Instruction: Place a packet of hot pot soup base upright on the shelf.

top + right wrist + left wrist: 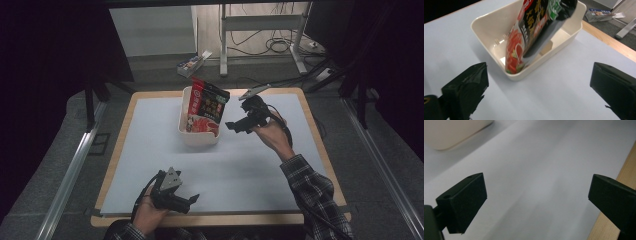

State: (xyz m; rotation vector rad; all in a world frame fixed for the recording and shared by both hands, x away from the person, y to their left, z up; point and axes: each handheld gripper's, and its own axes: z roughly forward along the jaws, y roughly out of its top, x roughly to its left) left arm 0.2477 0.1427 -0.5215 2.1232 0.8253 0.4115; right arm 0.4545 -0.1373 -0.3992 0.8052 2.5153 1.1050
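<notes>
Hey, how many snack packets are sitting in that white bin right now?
1. A single red and black packet stands tilted in the white bin, leaning on its far wall and sticking out above the rim. Something smaller could lie hidden behind it.

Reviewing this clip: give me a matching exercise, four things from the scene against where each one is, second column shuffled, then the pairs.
Things:
1. snack packet
2. cream tub
3. left tool
4. right tool

Places:
A. near the table's front edge, open
B. on the white sheet, toward the far edge
C. leaning inside the tub
D. beside the tub, open, holding nothing

Pairs: 1-C, 2-B, 3-A, 4-D
</notes>
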